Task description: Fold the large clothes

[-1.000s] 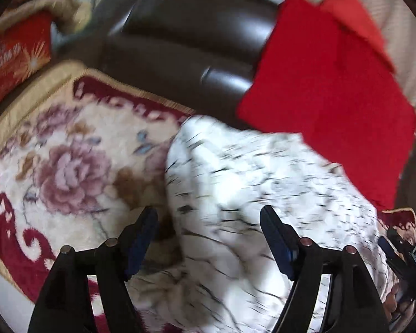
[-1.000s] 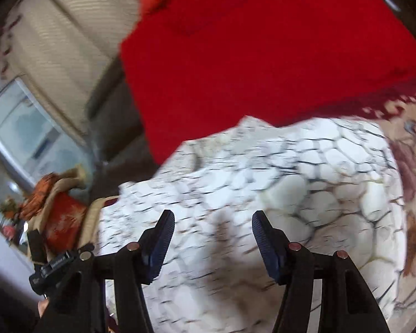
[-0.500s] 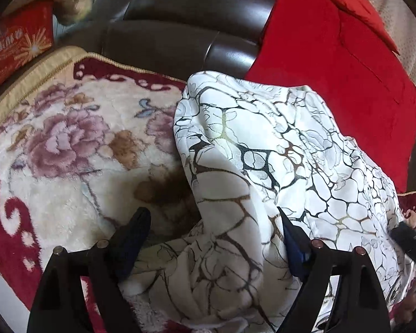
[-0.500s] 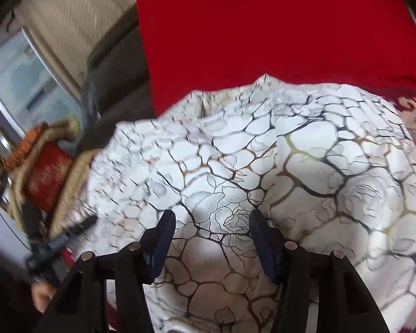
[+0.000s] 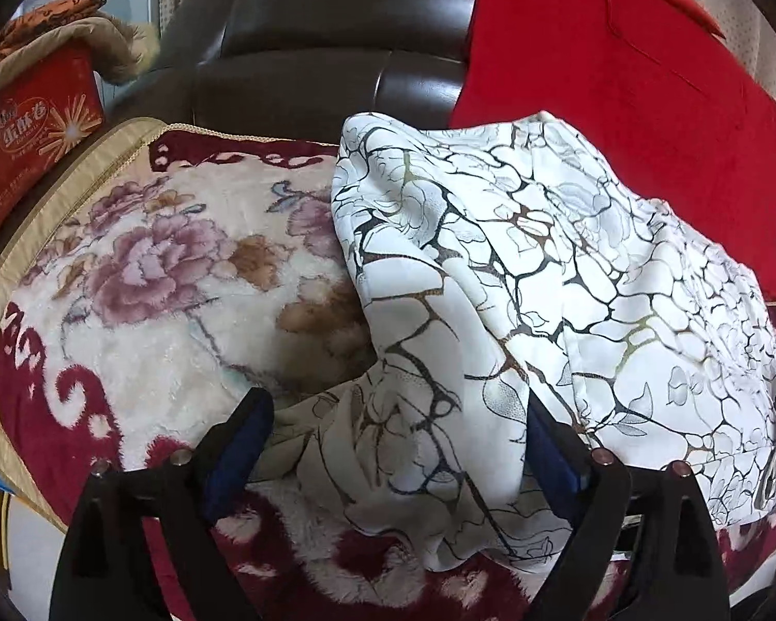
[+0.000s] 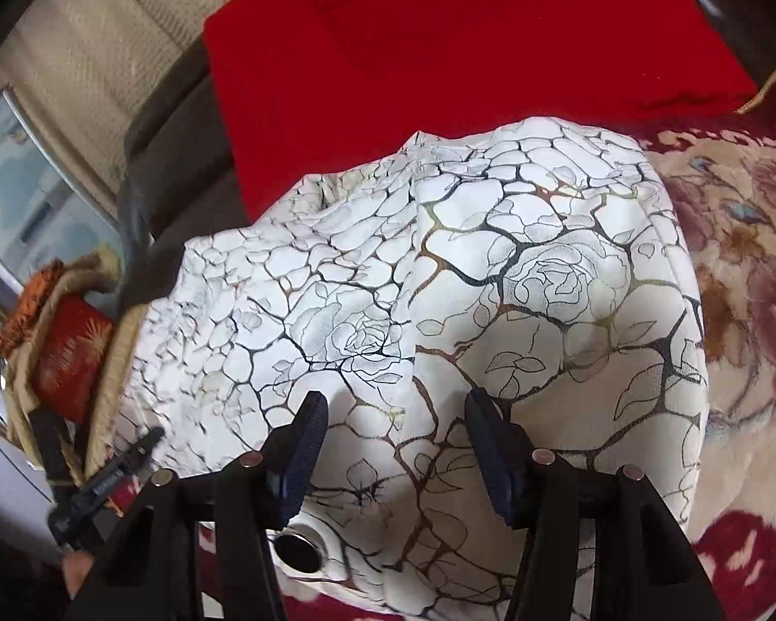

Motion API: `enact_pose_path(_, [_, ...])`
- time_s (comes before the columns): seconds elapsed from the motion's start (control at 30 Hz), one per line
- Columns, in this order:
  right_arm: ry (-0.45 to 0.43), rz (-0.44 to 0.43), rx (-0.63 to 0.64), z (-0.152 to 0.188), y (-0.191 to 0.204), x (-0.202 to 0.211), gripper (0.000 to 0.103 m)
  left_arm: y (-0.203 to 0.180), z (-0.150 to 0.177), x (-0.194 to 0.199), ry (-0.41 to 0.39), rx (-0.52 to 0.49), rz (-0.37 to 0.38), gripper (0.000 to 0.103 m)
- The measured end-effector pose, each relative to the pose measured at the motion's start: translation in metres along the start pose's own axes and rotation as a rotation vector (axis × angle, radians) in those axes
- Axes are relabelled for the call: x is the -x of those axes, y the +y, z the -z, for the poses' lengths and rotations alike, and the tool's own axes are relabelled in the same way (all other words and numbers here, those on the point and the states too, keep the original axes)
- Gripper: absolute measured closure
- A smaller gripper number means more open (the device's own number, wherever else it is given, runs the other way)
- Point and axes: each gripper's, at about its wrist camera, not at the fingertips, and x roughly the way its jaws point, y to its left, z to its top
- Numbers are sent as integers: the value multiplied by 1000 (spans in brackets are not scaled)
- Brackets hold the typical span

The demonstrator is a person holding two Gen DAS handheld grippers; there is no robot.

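left wrist: left gripper (image 5: 396,458) jaws opening, white crackle-print garment (image 5: 517,284) loose between them on floral blanket (image 5: 145,284); clear fully before lifting | right wrist: right gripper (image 6: 396,453) half-spread astride garment (image 6: 439,284), apparently unclamped; pinch the edge squarely

Left gripper (image 5: 396,429) tilts downward, its jaws opening wide — cloth lies loose between them. Right gripper (image 6: 396,429) tilts downward too, jaws half apart.
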Motion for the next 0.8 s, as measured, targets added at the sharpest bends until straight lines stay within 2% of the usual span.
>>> enact_pose_path(0.07, [-6, 8, 20, 0, 4, 5, 44, 1, 2, 4, -12, 11, 1, 10])
enact_pose_path(0.17, [-35, -39, -41, 5, -3, 18, 44, 1, 5, 17, -44, 22, -2, 10])
enact_pose_path(0.33, [-144, -27, -137, 7, -29, 48, 43, 11, 12, 40, -123, 73, 10, 10])
enact_pose_path(0.4, [-96, -17, -174, 7, -40, 40, 43, 12, 13, 34, -99, 63, -14, 10])
enact_pose_path(0.47, [16, -11, -194, 11, -49, 16, 43, 13, 15, 15, -15, 55, -15, 10])
enact_pose_path(0.5, [16, -4, -199, 13, -50, 11, 43, 15, 16, 5, 26, 70, 7, 10])
enact_pose_path(0.57, [-6, 16, -159, 11, -42, 16, 42, 18, 16, 3, 32, 91, 25, 10])
enact_pose_path(0.67, [-30, 16, -162, 11, -39, 22, 42, 17, 14, 13, -10, 78, 16, 10])
enact_pose_path(0.8, [-111, -24, -146, 12, -28, 40, 42, 21, 13, 41, -135, 83, 18, 10])
